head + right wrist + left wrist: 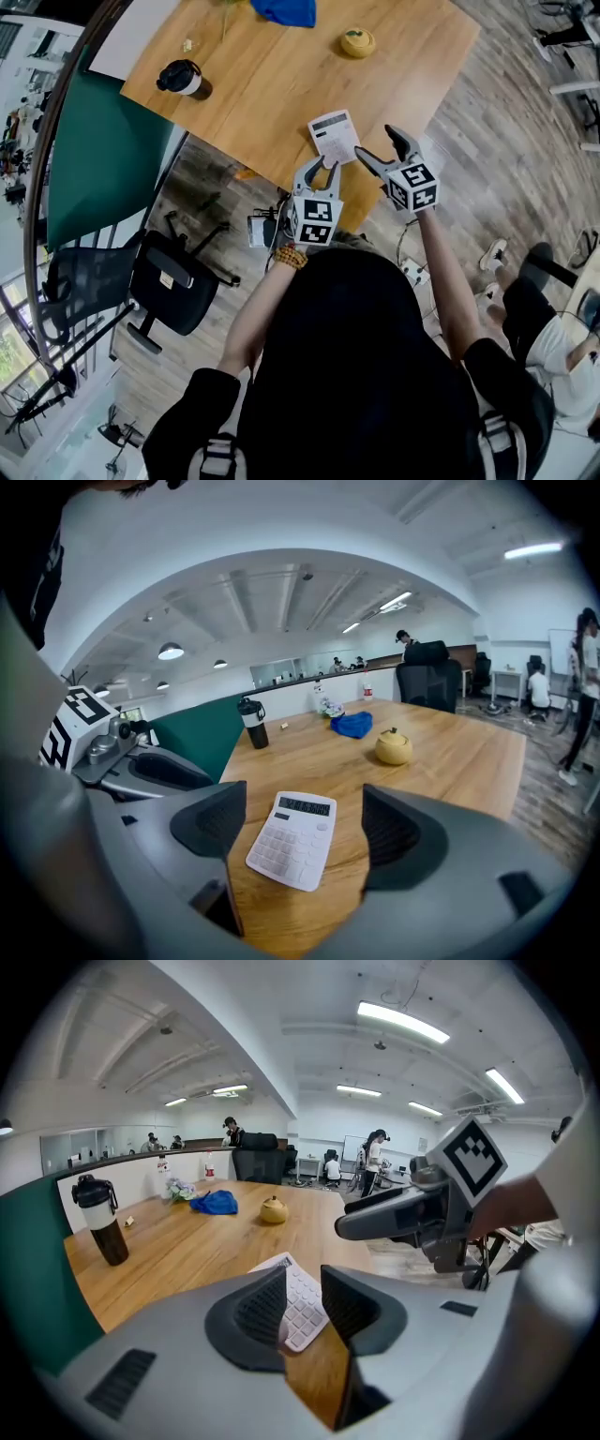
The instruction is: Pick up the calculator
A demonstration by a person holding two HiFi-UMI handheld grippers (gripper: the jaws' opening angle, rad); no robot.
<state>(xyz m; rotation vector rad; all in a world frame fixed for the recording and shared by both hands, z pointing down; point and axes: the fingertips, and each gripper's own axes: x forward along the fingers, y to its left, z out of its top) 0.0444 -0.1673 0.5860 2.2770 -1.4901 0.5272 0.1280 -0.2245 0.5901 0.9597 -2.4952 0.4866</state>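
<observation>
The white calculator (334, 136) lay flat on the wooden table (253, 84), close to its near edge, display end turned away from the person. Both grippers were at that edge, 1 on each side of it.

The left gripper (319, 169) had its 2 jaws a little apart, released – in the left gripper view the calculator's near corner (298, 1302) showed in the narrow gap between the ribbed pads (258, 1309), and neither pad visibly pressed on it.

The right gripper (375, 142) had its jaws spread wide and gripped nothing. In its own view the calculator (292, 839) sat in the gap ahead, clear of both jaws.

Farther back on the table stood a black tumbler with a white band (184, 79), a small yellow lidded pot (357, 42) and a crumpled blue cloth (284, 11) – all well apart from the calculator.
</observation>
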